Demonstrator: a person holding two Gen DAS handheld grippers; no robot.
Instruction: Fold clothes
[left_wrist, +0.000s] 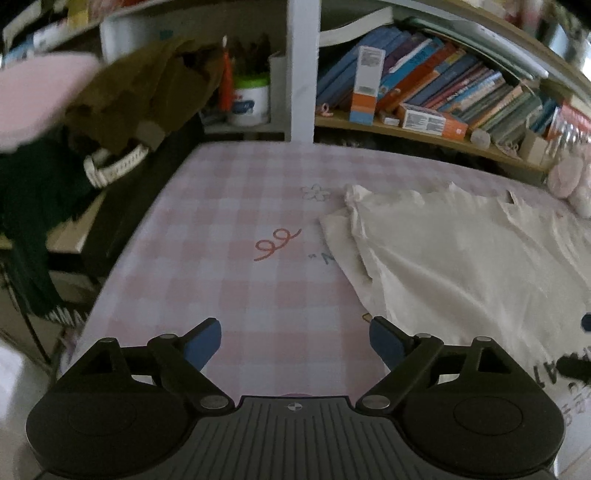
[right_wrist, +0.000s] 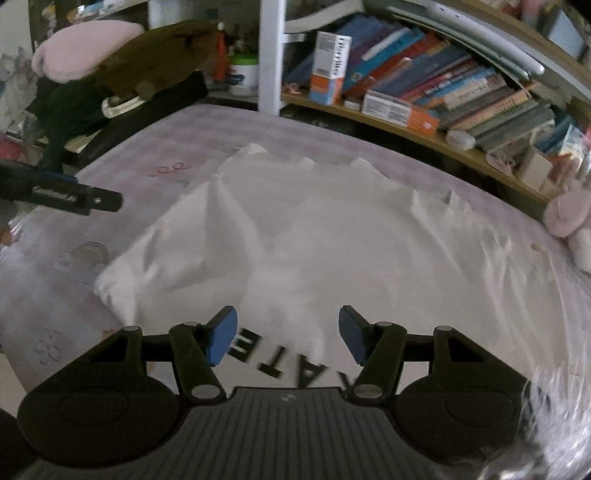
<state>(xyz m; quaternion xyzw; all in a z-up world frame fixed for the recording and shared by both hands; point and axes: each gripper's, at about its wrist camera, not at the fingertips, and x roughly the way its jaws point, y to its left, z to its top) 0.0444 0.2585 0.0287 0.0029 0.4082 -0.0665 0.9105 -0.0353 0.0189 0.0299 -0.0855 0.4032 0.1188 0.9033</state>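
White shirt (right_wrist: 332, 236) lying spread and creased on a pink checked bed sheet (left_wrist: 229, 236), one side partly turned in; most folds appear still to come. Soft, thin fabric with black lettering near the hem. Left tool (left_wrist: 295, 341) spread wide over bare sheet, pinching nothing; right tool (right_wrist: 288, 334) half spread above the lettering, pads clear of cloth.

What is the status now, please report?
Left gripper open, nothing between jaws, over checked sheet. Right gripper open above white T-shirt, not gripping. T-shirt partly folded, rumpled. Nothing in the way.
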